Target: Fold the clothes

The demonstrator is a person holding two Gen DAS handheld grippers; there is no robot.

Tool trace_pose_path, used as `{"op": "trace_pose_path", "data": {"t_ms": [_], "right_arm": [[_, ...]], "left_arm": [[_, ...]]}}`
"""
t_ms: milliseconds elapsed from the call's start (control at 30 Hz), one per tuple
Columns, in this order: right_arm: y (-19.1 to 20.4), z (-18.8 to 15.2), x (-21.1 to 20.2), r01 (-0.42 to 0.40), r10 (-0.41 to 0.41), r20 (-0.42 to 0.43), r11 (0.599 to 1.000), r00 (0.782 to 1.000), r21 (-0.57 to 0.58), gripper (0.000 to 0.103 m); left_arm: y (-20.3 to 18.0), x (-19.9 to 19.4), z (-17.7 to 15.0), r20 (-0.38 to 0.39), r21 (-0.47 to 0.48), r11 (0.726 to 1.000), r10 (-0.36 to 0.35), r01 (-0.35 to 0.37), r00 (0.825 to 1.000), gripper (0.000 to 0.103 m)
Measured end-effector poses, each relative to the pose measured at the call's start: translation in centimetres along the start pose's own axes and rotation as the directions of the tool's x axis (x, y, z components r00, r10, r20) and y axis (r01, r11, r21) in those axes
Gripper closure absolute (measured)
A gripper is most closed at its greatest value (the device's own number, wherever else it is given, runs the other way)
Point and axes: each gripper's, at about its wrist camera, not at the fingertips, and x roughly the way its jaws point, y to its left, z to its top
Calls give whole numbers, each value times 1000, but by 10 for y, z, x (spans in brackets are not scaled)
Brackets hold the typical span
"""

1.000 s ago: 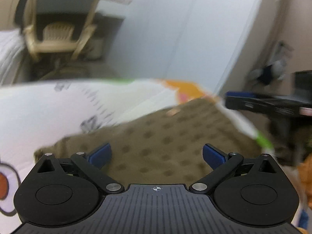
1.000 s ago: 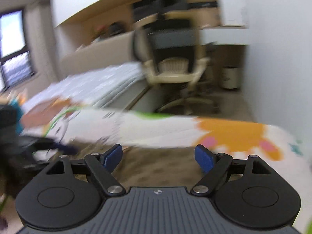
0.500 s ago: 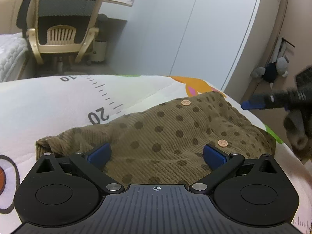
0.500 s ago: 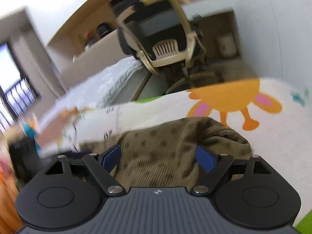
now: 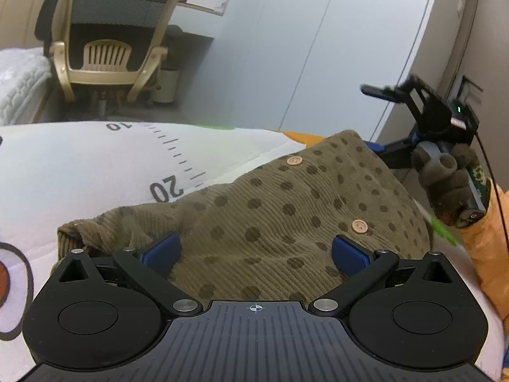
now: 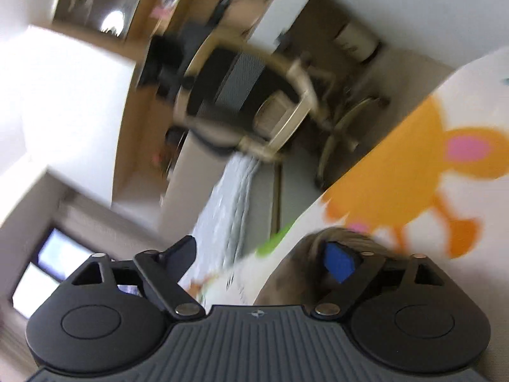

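Both grippers are spread wide with nothing between their blue pads. Our left gripper (image 5: 254, 250) sits low over the garment (image 5: 273, 216), a brown corduroy piece with dark dots and two pale buttons, which lies bunched on the printed mat (image 5: 95, 165). We cannot tell whether the pads touch the cloth; the gripper body hides the garment's near edge.

Taking the garment as our landmark: the mat's printed scale, marked 10 and 20, runs just left of it. An office chair (image 5: 105, 47) stands well beyond it to the left, on the floor. White cupboard doors (image 5: 318, 47) rise behind it. At its far right corner we see our right gripper (image 5: 429, 117) from outside, held in a gloved hand (image 5: 451, 184); its lower finger disappears behind the raised cloth, so contact there is unclear.

Our right wrist view is tilted and heavily blurred. The right gripper (image 6: 264, 258) shows one blue pad over a brown smear that we take for the garment (image 6: 292, 273). An orange cartoon figure (image 6: 413, 172) on the mat (image 6: 477, 73) lies beyond that smear. Finer detail cannot be made out.
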Motion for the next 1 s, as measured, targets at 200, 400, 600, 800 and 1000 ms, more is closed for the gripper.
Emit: {"op": "trace_pose_path", "data": {"t_ms": [200,400,600,800,1000], "right_arm": [[12,-13,-43,344,-300,189,894,935,-287,19],[91,-91,-28,268,-289,83,690,954,-673,18],[136,-173,10,82,-334,-100,491,937,-867,15],[96,-180,1,147,-389,-96,550,916,-822,5],[102,-198,-24,193,-404,-31,501,914,-843,5]], "left_arm": [[3,-1,1,8,-20,1000,-14,14,1000,0],[-10,-12,3,-13,-25,1000,-7,6,1000,0],[-39,-44,-1,-41,-49,999,-13,11,999,0],[-50,-47,-39,-123,-14,998,55,-58,991,0],[-54,-39,-37,-118,8,995,102,-102,988,0]]}}
